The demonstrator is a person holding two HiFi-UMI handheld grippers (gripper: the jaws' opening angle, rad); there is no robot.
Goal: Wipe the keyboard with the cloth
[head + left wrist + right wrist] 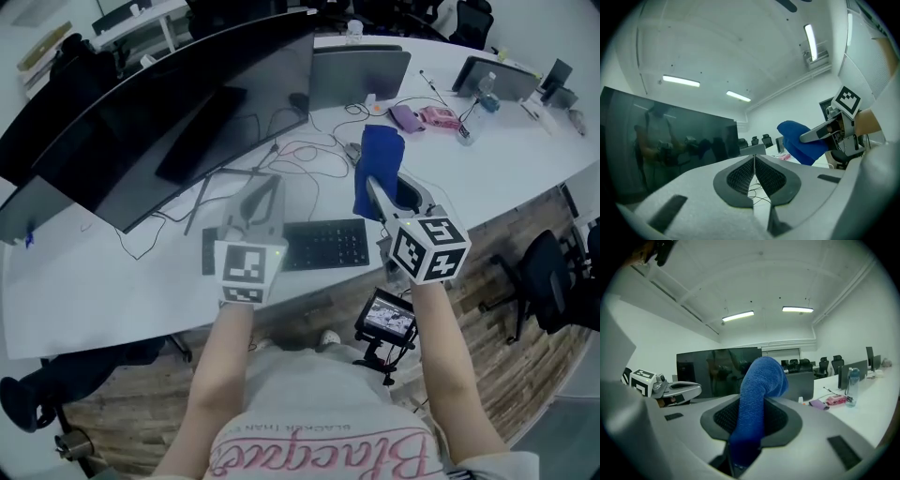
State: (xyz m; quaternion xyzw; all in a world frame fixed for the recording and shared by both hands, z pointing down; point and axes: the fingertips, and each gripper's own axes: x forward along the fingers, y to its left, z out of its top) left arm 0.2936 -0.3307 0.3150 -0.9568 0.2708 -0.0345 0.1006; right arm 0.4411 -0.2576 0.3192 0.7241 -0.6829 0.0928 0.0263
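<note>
blue cloth pinched in the right gripper, raised off the white desk, black keyboard not yet touched.

right gripper view shows the jaws clamped on the cloth's lower part, the free end standing up between them and flopping over at the top; in the head view its long axis runs roughly 12 to 6 o'clock. the keyboard lies flat near the desk's front edge, at about 7 o'clock from the held cloth, its long axis running 9 to 3 o'clock. the left gripper hovers over the keyboard's left end with jaws pressed together on nothing. although the left sits nearer the keys, the right carries the cloth, so the wipe likely calls for it to tip down and travel toward 7 o'clock.
</note>
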